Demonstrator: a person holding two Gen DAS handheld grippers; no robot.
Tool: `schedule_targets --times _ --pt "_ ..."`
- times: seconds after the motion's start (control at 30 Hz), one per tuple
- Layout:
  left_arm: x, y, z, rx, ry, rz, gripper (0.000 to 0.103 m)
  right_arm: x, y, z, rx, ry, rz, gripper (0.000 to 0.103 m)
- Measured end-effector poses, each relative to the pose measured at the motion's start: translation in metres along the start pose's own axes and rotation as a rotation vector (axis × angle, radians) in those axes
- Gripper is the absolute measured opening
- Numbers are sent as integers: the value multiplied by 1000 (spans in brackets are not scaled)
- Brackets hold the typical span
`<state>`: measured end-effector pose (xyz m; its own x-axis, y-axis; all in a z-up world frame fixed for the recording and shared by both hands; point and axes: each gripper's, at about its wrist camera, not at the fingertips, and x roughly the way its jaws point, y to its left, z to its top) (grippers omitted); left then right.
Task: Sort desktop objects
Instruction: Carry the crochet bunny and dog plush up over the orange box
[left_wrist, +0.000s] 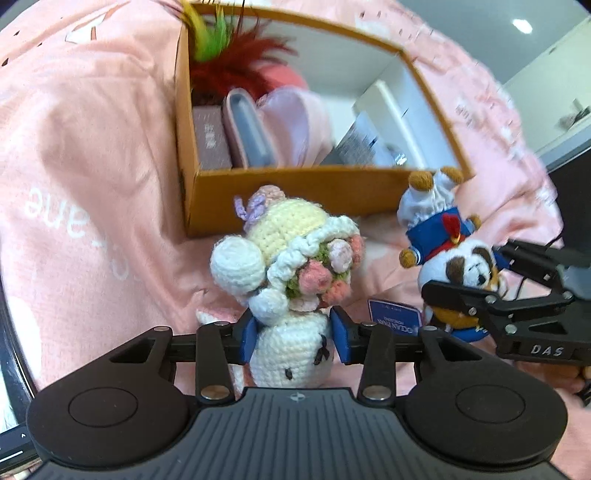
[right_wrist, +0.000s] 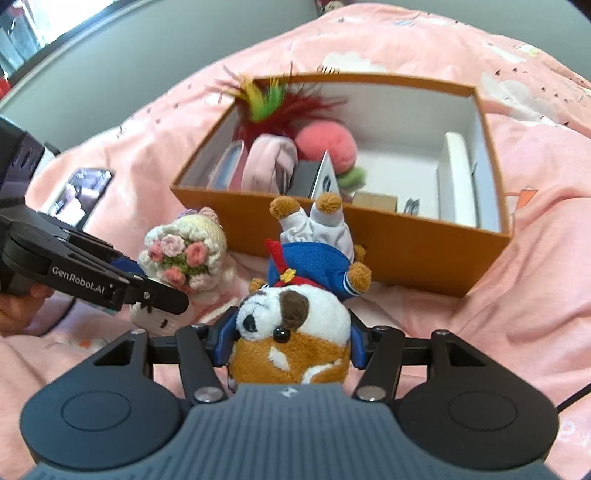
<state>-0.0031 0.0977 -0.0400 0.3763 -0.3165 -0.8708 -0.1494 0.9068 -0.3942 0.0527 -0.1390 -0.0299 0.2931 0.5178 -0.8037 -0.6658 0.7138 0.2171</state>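
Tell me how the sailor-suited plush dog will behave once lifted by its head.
The plush dog probably squashes softly between the right tongs. It is likely light. Its body may flop, being gripped only at the head.

A plush dog (right_wrist: 291, 328) is clamped head-first by the right gripper (right_wrist: 291, 345); an orange box (right_wrist: 369, 236) is seen behind, crochet doll (right_wrist: 184, 254) left.

A cream crochet doll (left_wrist: 291, 280) with a pink bouquet hangs head-down. Beside it, an upside-down plush dog (right_wrist: 303, 295) in a blue sailor suit. Both are just before the orange box (right_wrist: 388, 236) on pink bedding.
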Motion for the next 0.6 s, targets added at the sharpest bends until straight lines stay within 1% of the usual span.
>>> schedule_targets --times 0.07,0.13,0.23,0.3,0.4,0.53,0.6 --pt "-7 -2 3 -10 -23 -43 45 -7 0 0 2 -20 -10 60" --pt "-20 -4 3 2 -46 -75 45 -14 0 1 7 -40 -17 60" --pt "-26 -23 7 49 -86 -72 45 -25 -2 2 19 -69 -1 60" --pt "-31 -32 13 62 -117 -76 45 -34 -4 5 21 -91 6 60" --pt "-36 -44 14 68 -177 -99 45 -44 -4 10 5 -129 -16 60" --pt "-54 -53 28 73 -253 -135 45 -57 -8 23 -12 -180 -38 60" --pt "-61 -57 39 89 -283 -140 45 -63 -9 32 -31 -207 -55 60"
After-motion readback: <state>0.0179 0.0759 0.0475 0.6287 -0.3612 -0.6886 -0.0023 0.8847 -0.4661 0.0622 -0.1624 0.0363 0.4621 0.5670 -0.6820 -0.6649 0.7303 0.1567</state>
